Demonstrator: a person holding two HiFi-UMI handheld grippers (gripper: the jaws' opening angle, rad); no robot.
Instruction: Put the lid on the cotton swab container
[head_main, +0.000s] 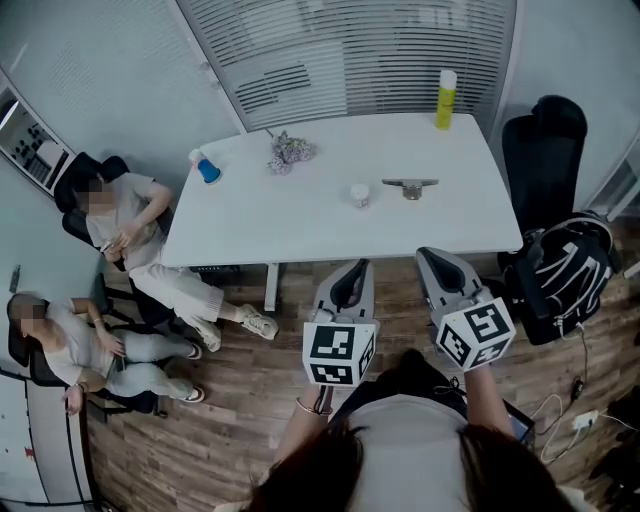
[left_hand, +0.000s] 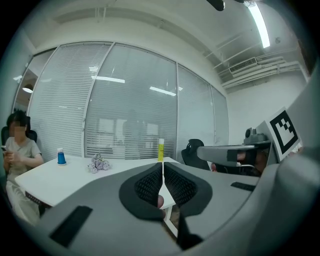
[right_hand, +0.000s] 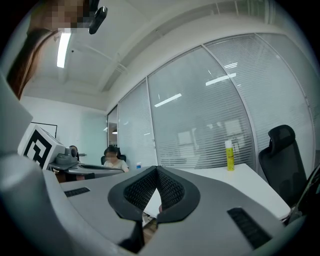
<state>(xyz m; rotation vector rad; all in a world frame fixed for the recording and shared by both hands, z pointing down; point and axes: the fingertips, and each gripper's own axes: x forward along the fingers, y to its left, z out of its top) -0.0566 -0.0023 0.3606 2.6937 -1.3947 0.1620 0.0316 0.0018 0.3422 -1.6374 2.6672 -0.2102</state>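
Both tools were up in front of the person, short of the near edge of the white desk (head_main: 250, 225) and over the wooden floor. The left tool (head_main: 358, 268) had its jaws pressed together with nothing between them, and its own view showed the meshed pads meeting at the tip (left_hand: 162, 167). The right tool (head_main: 427, 254) was the same, jaws closed and empty in its own view (right_hand: 156, 171).

The cotton swab container (head_main: 360, 195), a small pale cup, stood on the desk toward the near side, well apart from both tools. A flat grey piece (head_main: 410, 186) lay just beside it to the right (too small to make out more). At the far edge stood a yellow bottle (head_main: 446, 99), with a crumpled bundle (head_main: 290, 151) and a blue-capped item (head_main: 207, 168) off to the left. Two people sat at the left, one of them (head_main: 130, 235) close to the desk's end.
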